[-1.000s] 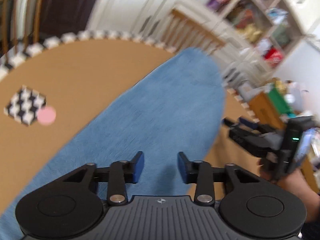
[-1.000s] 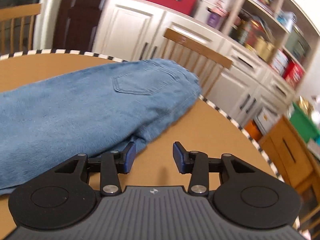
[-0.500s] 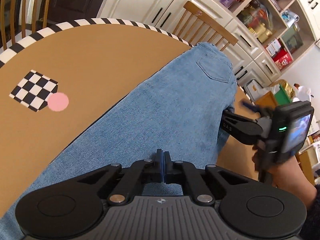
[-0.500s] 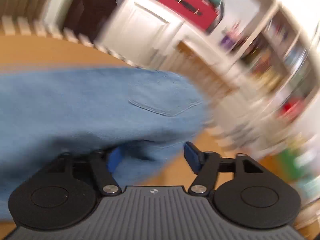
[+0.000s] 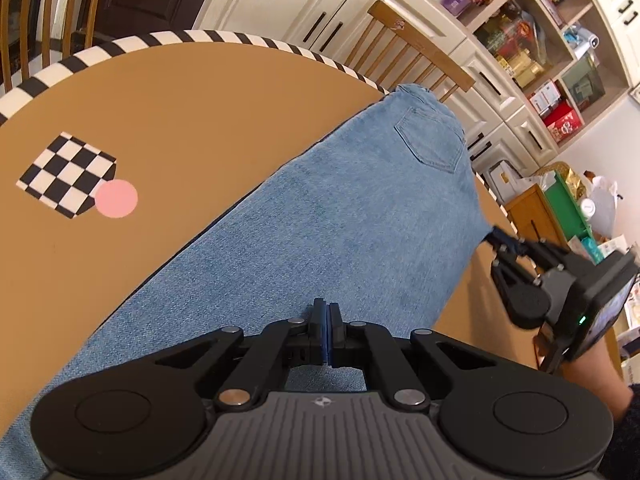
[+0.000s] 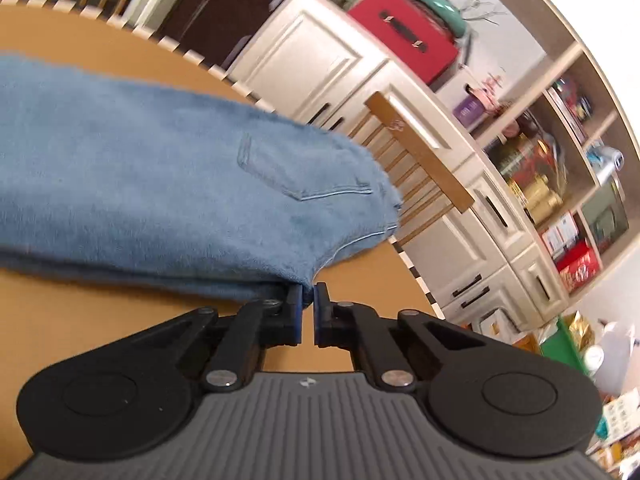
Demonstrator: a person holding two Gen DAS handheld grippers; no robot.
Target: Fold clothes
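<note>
A pair of blue jeans (image 5: pixel 352 224) lies folded lengthwise across the brown table (image 5: pixel 192 112), back pocket up, waist toward the far edge. My left gripper (image 5: pixel 325 330) is shut, pinching the denim at the near middle of the leg. My right gripper (image 6: pixel 306 307) is nearly closed on the jeans' crotch-side edge (image 6: pixel 296 280). It also shows in the left wrist view (image 5: pixel 502 240) at the jeans' right edge. The jeans also show in the right wrist view (image 6: pixel 160 184).
A checkerboard patch with a pink dot (image 5: pixel 76 178) is on the table's left. The table has a black-and-white striped rim (image 5: pixel 120 46). A wooden chair (image 5: pixel 412 48) stands beyond the far edge. White cabinets and shelves (image 6: pixel 500 184) stand behind.
Both grippers were open a second ago. The left closed on the denim first. The right moved in to the jeans' edge and closed on it.
</note>
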